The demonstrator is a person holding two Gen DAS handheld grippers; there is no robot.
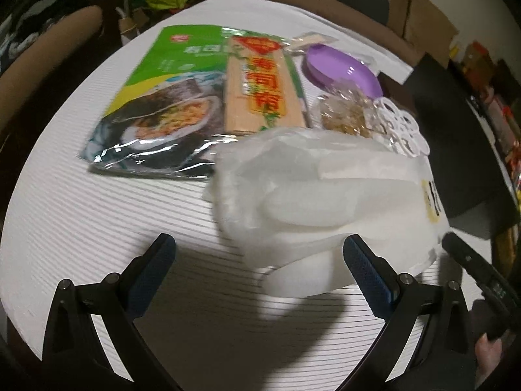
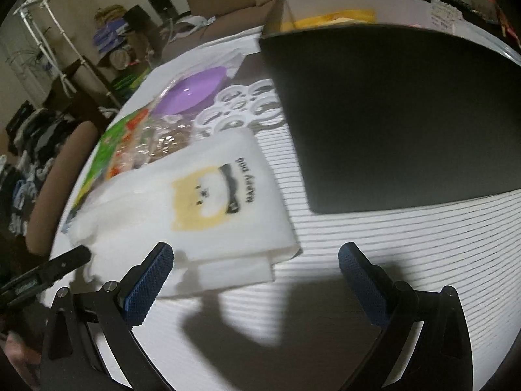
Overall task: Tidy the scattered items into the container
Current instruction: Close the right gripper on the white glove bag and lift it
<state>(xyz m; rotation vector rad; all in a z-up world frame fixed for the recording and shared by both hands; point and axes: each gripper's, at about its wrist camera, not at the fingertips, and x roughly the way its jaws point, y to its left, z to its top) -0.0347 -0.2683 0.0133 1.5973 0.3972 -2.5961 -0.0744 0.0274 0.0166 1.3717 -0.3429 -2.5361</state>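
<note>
**Both grippers open over the white bag, items spread on the worktop**

The left gripper [image 1: 259,247] hangs low over the white ribbed worktop [image 1: 97,215] with its blue-padded fingers spread wide and nothing between them. Its right finger sits just at the near edge of a crumpled white plastic bag [image 1: 322,189]; whether it touches the bag cannot be told through the blur. The right gripper [image 2: 255,255] is likewise wide open and empty, with the same white bag [image 2: 208,202] just ahead of its left finger. The bag shows a yellow cartoon print and the words "HAPPY DOG".

Beyond the bag lie the scattered items: a green seaweed packet [image 1: 159,97], a wrapped bamboo sushi mat [image 1: 260,88] overlapping its right edge, a purple dish [image 1: 342,71], a clear bag of brownish pieces [image 1: 345,110] and a white ring-patterned mould [image 1: 403,130] next to it.

To the right stands a black box [image 2: 407,114], the container, with its dark side facing the right wrist camera and something yellow visible inside its open top. The white mould [image 2: 241,107] lies just beside its near corner.
</note>
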